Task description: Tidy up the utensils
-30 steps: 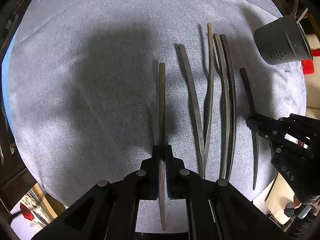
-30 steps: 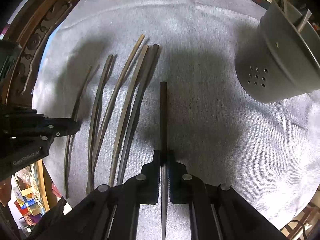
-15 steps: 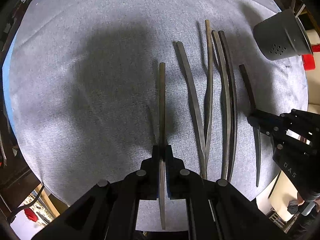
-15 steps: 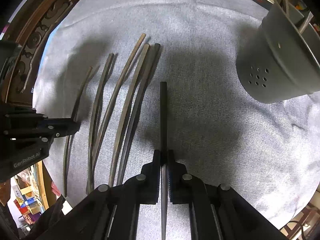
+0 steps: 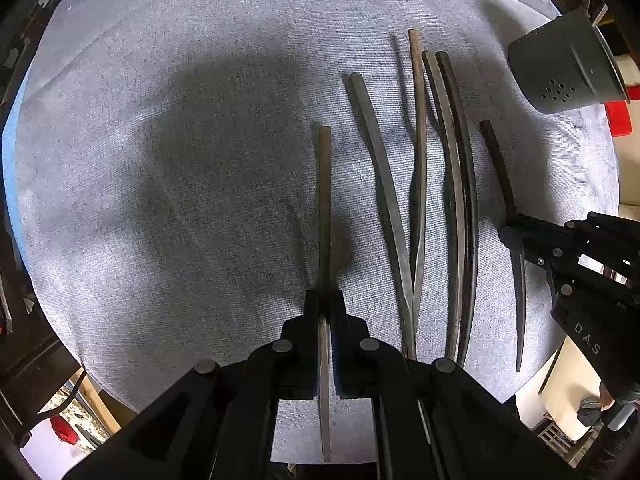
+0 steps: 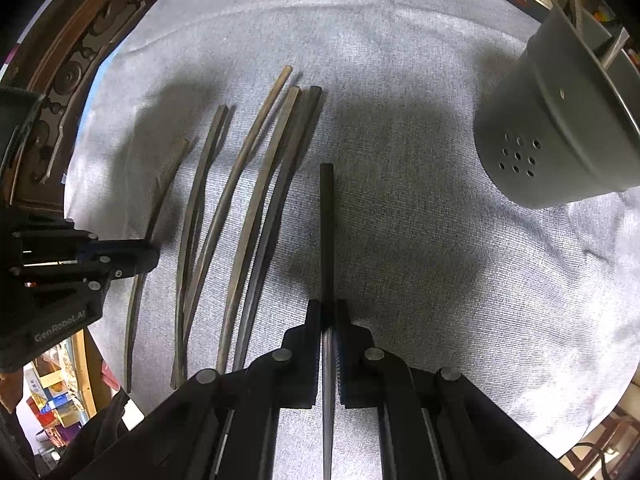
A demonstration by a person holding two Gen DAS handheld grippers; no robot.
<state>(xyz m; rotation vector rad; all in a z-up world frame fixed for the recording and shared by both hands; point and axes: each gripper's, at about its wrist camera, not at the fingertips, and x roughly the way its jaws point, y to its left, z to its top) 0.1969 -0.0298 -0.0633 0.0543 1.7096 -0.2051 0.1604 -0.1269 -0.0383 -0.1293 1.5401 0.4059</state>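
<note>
We find the left gripper clamped on a brown chopstick and the right gripper clamped on a black chopstick. Carry each level, then tip it upright over the grey holder, upper right; four loose chopsticks lie at left of centre.

Six dark chopsticks in all, long and slim; four chopsticks lie loose, roughly parallel on the grey cloth, two crossing near their tips; one brownish chopstick pinched between closed jaws; one black chopstick likewise pinched; grey perforated utensil holder stands well apart, some utensils inside.
</note>
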